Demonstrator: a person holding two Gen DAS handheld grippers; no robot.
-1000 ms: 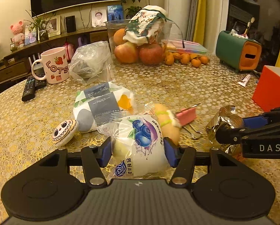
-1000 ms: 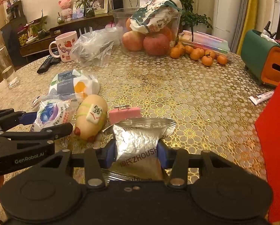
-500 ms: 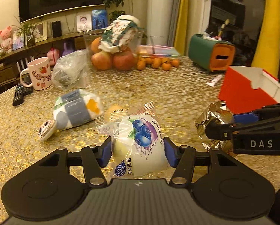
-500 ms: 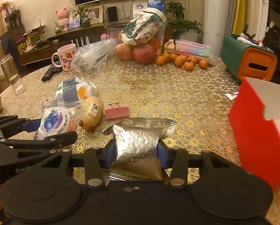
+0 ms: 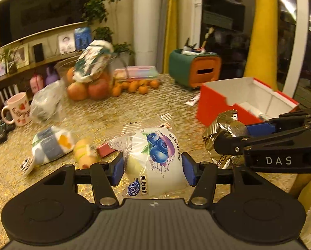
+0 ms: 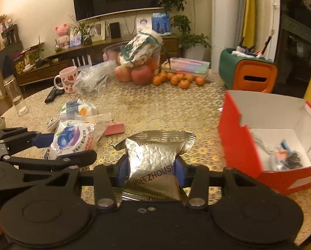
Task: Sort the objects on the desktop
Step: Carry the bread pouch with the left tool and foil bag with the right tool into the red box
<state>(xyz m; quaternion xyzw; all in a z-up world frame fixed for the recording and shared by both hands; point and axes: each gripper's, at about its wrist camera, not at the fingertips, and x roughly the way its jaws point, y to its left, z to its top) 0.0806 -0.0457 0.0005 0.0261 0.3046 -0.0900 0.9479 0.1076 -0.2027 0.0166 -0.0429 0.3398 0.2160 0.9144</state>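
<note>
Left gripper (image 5: 153,167) pinches a blueberry pack (image 5: 155,158) across its width; right gripper (image 6: 151,169) pinches a foil pouch (image 6: 153,156) likewise. Both packs sit squarely between the pads, clear of the table (image 6: 155,108) (presumably for carrying). The red box (image 6: 238,145), open-topped and partly filled, stands just to the right, the likely destination.

the left wrist view looks forward and down along its own black tongs (image 5: 153,166), close above the gold-patterned bench (image 5: 105,112), facing the open red cardboard box (image 5: 234,108) at right. the right wrist view sits just beside it, over its own tongs (image 6: 151,170), facing the same way, the box (image 6: 238,143) nearer. both share the clear fruit bowl (image 5: 88,77) (image 6: 138,62), and each shows the other's tongs at its edge.
</note>
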